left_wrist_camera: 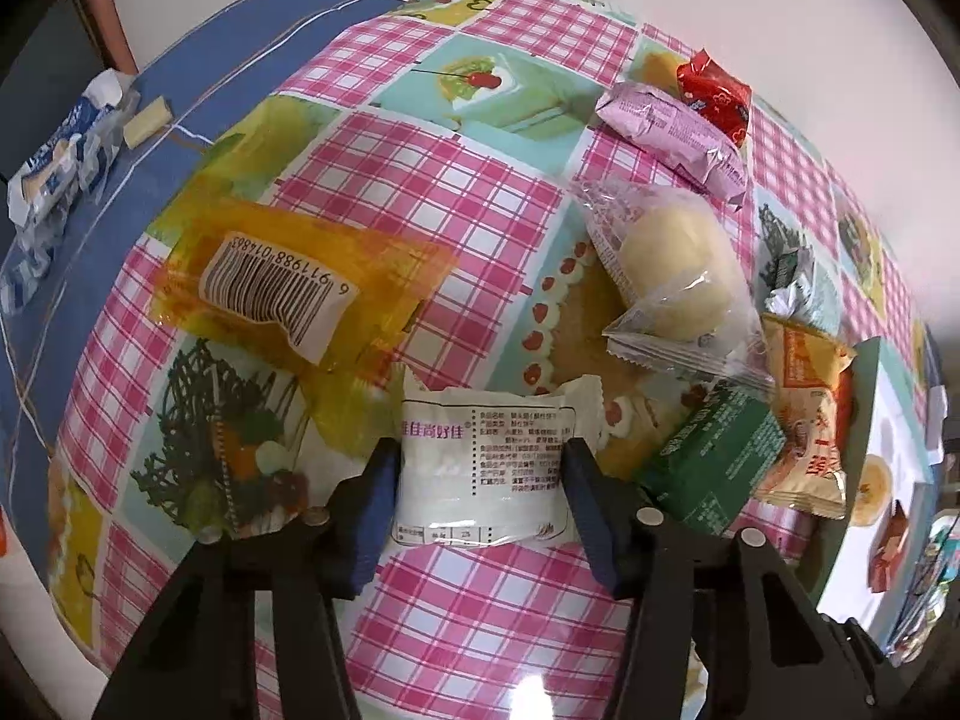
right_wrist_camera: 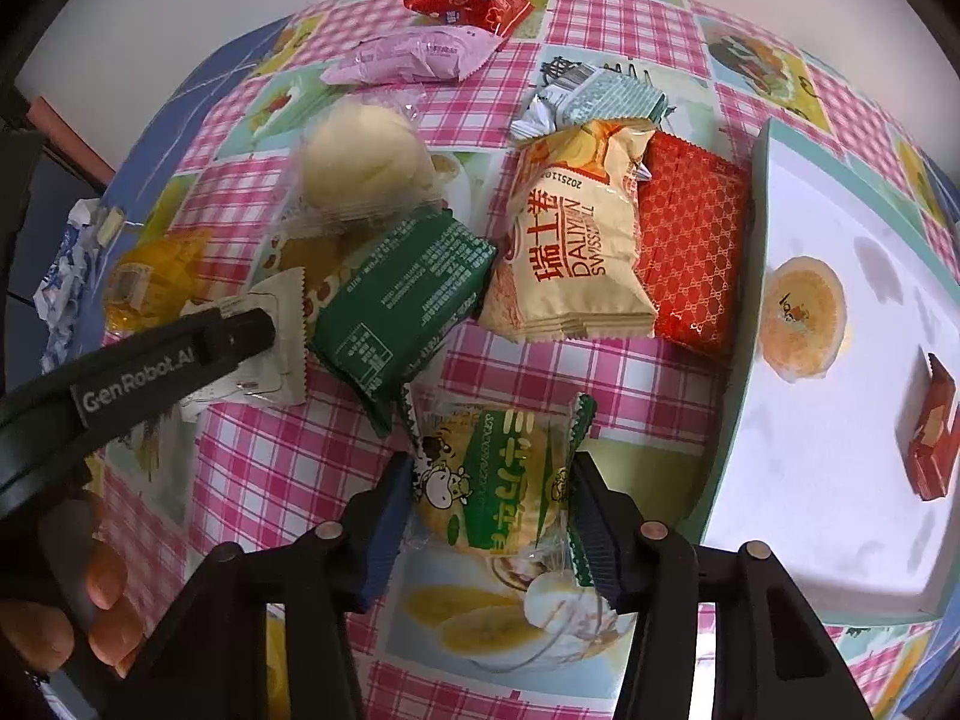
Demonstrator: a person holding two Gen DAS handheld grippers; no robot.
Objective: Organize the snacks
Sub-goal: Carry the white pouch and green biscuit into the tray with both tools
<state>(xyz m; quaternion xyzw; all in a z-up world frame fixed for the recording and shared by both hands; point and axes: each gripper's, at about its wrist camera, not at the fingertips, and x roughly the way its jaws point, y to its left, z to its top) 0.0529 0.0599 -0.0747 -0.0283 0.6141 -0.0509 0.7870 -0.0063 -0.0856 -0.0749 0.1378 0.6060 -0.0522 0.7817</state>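
Left wrist view: the left gripper (left_wrist_camera: 480, 483) grasps a white packet (left_wrist_camera: 485, 468), its pads pressed on both side edges while the packet lies on the checked tablecloth (left_wrist_camera: 420, 192). To its left lies an orange wrapper (left_wrist_camera: 300, 282); ahead and right, a clear-wrapped bun (left_wrist_camera: 675, 273) and a green packet (left_wrist_camera: 714, 456). Right wrist view: the right gripper (right_wrist_camera: 489, 504) is clenched on a green-and-yellow biscuit pack (right_wrist_camera: 498, 480), also flat on the cloth. Ahead of it sit a cream roll bag (right_wrist_camera: 570, 246) and a red packet (right_wrist_camera: 690, 246); to its right, a white tray (right_wrist_camera: 840, 420) holds a jelly cup (right_wrist_camera: 801, 315). The step appears to be picking up; next, each snack likely needs lifting clear and carrying toward the tray.
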